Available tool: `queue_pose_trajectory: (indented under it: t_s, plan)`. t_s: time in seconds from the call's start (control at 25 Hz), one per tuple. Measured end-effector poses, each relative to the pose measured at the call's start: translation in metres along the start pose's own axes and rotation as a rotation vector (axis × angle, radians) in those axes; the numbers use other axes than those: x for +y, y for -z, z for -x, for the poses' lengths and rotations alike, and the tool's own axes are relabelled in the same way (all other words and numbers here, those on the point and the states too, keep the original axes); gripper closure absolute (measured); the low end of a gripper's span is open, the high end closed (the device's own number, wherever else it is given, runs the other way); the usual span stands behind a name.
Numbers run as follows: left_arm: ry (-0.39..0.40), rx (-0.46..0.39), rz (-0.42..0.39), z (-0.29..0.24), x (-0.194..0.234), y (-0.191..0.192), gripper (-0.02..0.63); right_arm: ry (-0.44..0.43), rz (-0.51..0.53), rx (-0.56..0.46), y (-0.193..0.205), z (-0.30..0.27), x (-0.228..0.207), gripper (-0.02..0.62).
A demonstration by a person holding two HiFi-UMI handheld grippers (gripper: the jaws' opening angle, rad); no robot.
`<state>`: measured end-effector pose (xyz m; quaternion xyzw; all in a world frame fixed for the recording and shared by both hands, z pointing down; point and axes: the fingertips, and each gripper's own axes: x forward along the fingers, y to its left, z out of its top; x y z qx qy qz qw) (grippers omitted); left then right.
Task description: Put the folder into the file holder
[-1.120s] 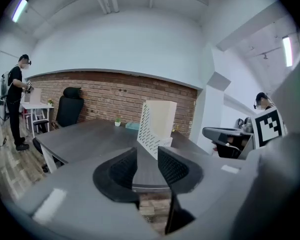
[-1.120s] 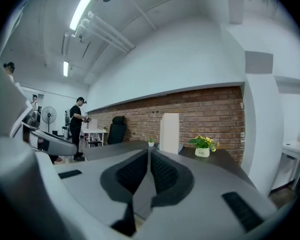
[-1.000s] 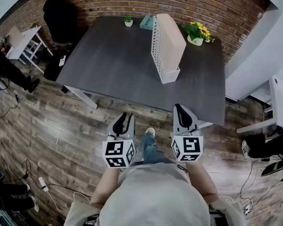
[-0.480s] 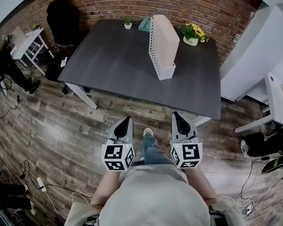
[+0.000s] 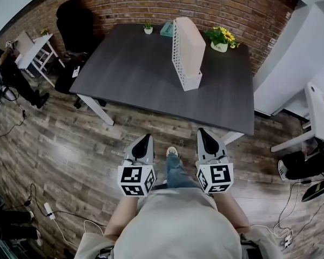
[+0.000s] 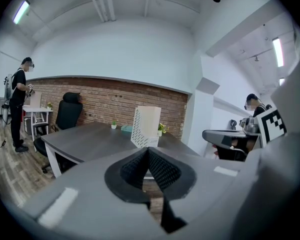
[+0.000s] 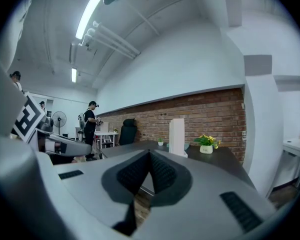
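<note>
A white perforated file holder (image 5: 177, 52) stands upright on the dark table (image 5: 135, 74), with a beige folder (image 5: 193, 46) upright inside it. I stand back from the table's near edge. My left gripper (image 5: 143, 138) and right gripper (image 5: 203, 133) are held side by side over the wood floor, both shut and empty. In the left gripper view the shut jaws (image 6: 148, 152) point toward the file holder (image 6: 141, 134) and the folder (image 6: 150, 118). The right gripper (image 7: 150, 155) also faces the folder (image 7: 177, 134), which is far off.
On the table's far edge are a yellow flower pot (image 5: 222, 37), a small green plant (image 5: 148, 26) and a teal object (image 5: 167, 29). A black office chair (image 5: 74, 21) stands at the left. A person (image 5: 11, 77) stands by a white side table (image 5: 35, 46). A white desk (image 5: 319, 117) is at the right.
The left gripper's jaws, slightly apart a second ago, are now closed. Both grippers have drawn back from the table's near edge, which now lies farther ahead.
</note>
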<state>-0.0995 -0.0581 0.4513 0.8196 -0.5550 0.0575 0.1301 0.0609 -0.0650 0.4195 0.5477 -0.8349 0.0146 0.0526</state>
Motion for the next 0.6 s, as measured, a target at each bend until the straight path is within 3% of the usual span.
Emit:
queue_pose_trajectory:
  t_s: [0.6]
  plan:
    - [-0.005, -0.010, -0.004, 0.0050, -0.0014, -0.0025, 0.595, -0.044, -0.019, -0.019, -0.0071, 0.0005, 0.0101, 0.592]
